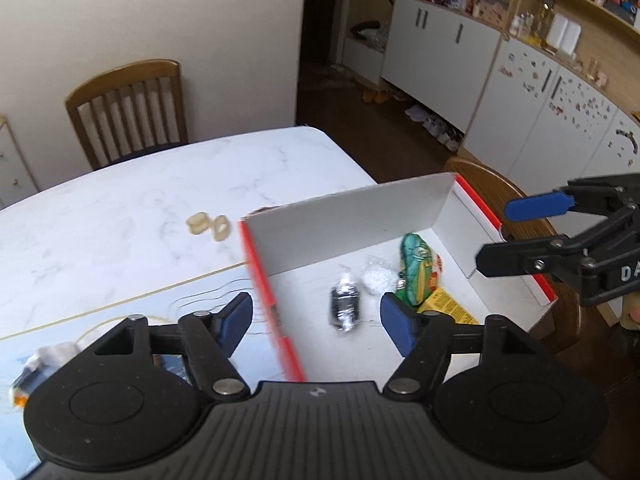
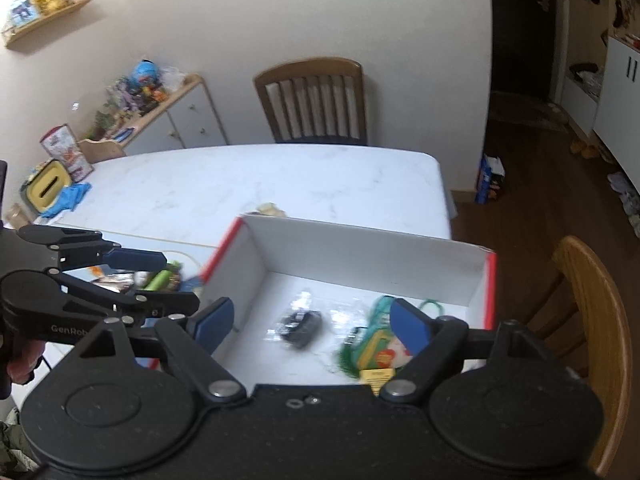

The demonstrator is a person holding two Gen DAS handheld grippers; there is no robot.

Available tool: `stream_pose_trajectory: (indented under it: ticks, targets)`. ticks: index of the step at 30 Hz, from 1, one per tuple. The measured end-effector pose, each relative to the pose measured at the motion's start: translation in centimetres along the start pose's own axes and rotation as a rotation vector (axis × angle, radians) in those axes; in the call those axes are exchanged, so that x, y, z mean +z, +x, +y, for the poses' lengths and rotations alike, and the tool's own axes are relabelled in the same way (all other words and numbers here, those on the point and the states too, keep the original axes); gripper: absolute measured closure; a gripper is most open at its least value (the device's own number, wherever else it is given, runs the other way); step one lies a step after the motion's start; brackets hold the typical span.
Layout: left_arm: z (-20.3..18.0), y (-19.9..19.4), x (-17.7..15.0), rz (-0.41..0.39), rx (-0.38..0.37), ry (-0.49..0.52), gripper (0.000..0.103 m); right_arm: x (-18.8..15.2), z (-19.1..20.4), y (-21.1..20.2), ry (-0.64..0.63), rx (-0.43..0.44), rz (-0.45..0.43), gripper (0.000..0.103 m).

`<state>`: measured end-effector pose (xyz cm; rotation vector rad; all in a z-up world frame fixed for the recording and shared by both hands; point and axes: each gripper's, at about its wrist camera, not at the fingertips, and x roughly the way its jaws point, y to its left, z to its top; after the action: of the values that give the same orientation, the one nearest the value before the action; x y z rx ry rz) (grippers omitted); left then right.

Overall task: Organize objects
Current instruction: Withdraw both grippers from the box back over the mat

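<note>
An open white box with a red rim (image 1: 352, 216) (image 2: 360, 252) stands at the table's near right corner. On its floor lie a black item in clear wrap (image 1: 344, 308) (image 2: 300, 324), a small clear bag (image 1: 376, 278) and a green and yellow packet (image 1: 418, 276) (image 2: 374, 344). My left gripper (image 1: 316, 316) (image 2: 178, 280) hangs open above the box's left wall, with nothing between its blue pads. Over the box's right side my right gripper (image 2: 312, 320) (image 1: 500, 236) is also open and holds nothing.
Two beige rings (image 1: 208, 226) lie on the marble table (image 1: 160, 200) beyond the box. More small items, one a green tube (image 2: 160, 280), sit left of the box on a blue mat. Wooden chairs stand behind the table (image 2: 316, 100) and at its right (image 2: 592, 320).
</note>
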<state>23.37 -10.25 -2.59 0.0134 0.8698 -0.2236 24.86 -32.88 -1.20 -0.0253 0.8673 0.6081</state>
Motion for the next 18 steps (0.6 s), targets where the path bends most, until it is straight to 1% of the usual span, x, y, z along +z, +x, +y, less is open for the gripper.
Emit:
stream_pose_trajectory:
  ticks: [3,5,8,11,18]
  targets:
    - [1.4,-1.4,-0.8,-0.024,0.009,-0.02,0.032,-0.1,1.8,-0.2,-0.009,0.018,-0.011,0.014]
    - [2.7,-2.2,-1.4,-0.037,0.013,-0.043,0.028,-0.2,3.2,-0.3,-0.022,0.026,-0.019,0.012]
    - [4.8,-3.4,-2.4,-0.053,0.02,-0.07,0.025,-0.4,5.7,-0.2,-0.045,0.038,-0.028,0.007]
    - [7.0,-4.5,-3.4,-0.063,0.036,-0.095,0.02,-0.6,8.2,0.3,-0.075,0.043,-0.032,0.006]
    - [12.8,-6.4,-6.0,-0.063,0.063,-0.156,0.02,-1.2,14.1,2.3,-0.128,0.065,-0.029,0.006]
